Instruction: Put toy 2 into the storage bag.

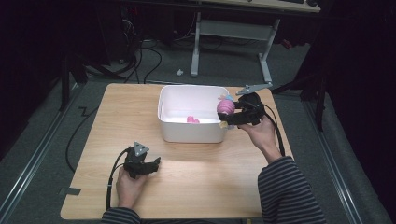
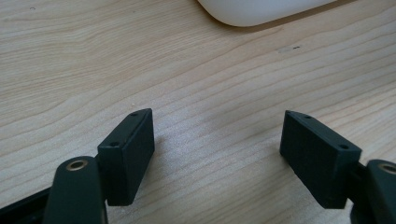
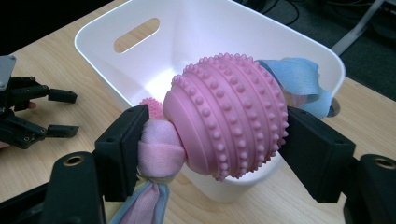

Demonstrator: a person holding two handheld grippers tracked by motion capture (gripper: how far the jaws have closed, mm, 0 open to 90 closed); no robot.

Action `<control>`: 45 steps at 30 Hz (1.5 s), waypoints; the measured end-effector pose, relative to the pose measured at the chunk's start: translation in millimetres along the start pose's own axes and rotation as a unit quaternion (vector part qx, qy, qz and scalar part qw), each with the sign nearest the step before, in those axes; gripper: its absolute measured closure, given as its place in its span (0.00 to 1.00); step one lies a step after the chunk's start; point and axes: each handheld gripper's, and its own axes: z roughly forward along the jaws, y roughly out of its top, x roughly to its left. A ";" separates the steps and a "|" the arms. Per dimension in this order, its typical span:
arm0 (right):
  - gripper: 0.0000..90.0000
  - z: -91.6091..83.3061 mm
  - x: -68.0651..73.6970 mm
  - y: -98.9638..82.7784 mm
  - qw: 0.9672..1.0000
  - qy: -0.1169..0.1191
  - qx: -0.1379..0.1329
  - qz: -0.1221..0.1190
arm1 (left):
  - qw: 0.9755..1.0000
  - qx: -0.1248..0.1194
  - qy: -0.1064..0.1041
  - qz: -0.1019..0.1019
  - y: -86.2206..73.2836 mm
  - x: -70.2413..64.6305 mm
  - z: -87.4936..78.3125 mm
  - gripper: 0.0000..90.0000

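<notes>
In the high view, the right hand-held gripper [image 1: 229,113] is raised at the right rim of the white bin [image 1: 192,131], which stands on the wooden tabletop [image 1: 201,186]. Its jaws are clamped on a pink knobbly ball toy [image 1: 225,107], held at the bin's right edge, above the rim. A small pink thing [image 1: 192,120] lies on the bin's floor. The left hand-held gripper [image 1: 150,166] rests low on the tabletop, near the front edge, well apart from the bin

In the left gripper view, the left hand-held gripper [image 2: 218,154] has its jaws standing wide apart with only bare tabletop [image 2: 93,60] between them; the bin's rounded corner [image 2: 261,11] sits farther off at the top

In the right gripper view, the right hand-held gripper [image 3: 212,154] presses both pads on the ball toy [image 3: 229,114], one on its pink cloth knot [image 3: 159,147]. A blue cloth tail [image 3: 303,79] sticks out on the far side. The bin [image 3: 196,28] lies just behind and below the toy, and the left hand-held gripper [image 3: 56,114] shows at the left edge
</notes>
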 end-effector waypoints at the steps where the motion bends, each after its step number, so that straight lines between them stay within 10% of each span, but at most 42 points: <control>1: 0.30 2.8 0.3 1.5 1.000 0.001 0.003 -0.002 | 1.000 0.000 0.000 0.000 0.0 0.0 0.0 0.30; 22: 0.30 65.7 6.8 18.9 0.997 0.032 0.068 -0.002 | 1.000 0.000 -0.001 0.000 -0.1 0.5 -0.1 0.30; 45: 0.28 64.4 5.9 18.7 0.995 0.049 0.082 0.012 | 1.000 0.000 -0.001 0.000 -0.1 0.2 0.0 0.30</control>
